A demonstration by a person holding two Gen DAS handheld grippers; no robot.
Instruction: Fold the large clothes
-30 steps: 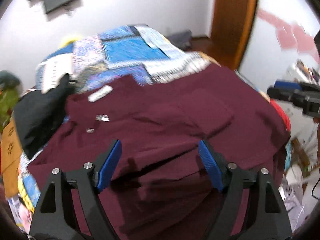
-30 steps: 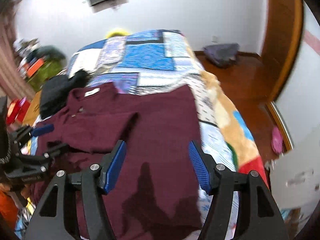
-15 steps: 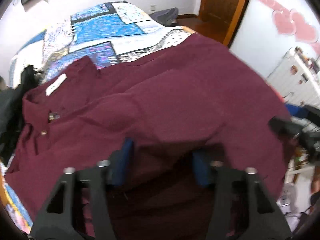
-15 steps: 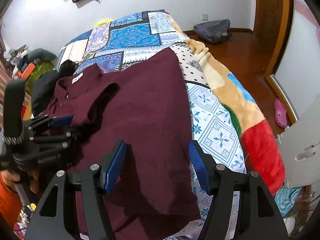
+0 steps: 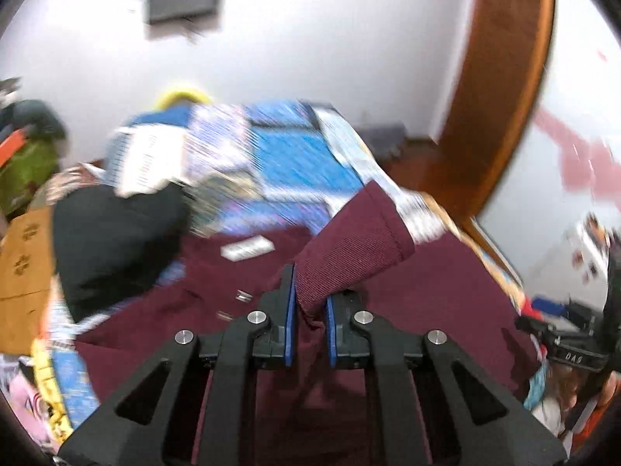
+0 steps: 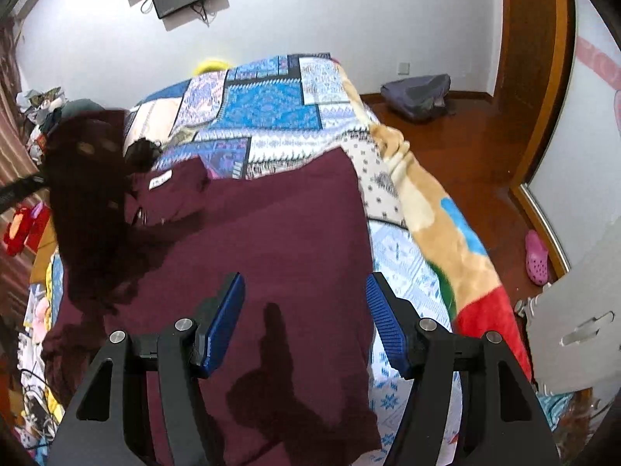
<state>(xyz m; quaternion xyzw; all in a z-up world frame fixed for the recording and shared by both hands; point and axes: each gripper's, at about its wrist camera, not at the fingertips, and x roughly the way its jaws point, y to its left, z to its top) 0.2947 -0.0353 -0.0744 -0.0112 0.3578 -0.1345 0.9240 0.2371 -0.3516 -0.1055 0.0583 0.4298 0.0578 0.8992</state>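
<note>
Left gripper, jaws clamped on a raised sleeve of the maroon shirt, which lies spread on the patchwork bedspread. Right gripper, jaws wide apart and holding nothing, hovers over the shirt's near right part. A black garment lies at the shirt's far left beside its collar, and a grey bag sits on the floor at far right.

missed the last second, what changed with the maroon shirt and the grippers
The left gripper went from open above the maroon shirt to shut on its sleeve, now lifted. The right gripper stayed open above the shirt's lower part, touching nothing.
</note>
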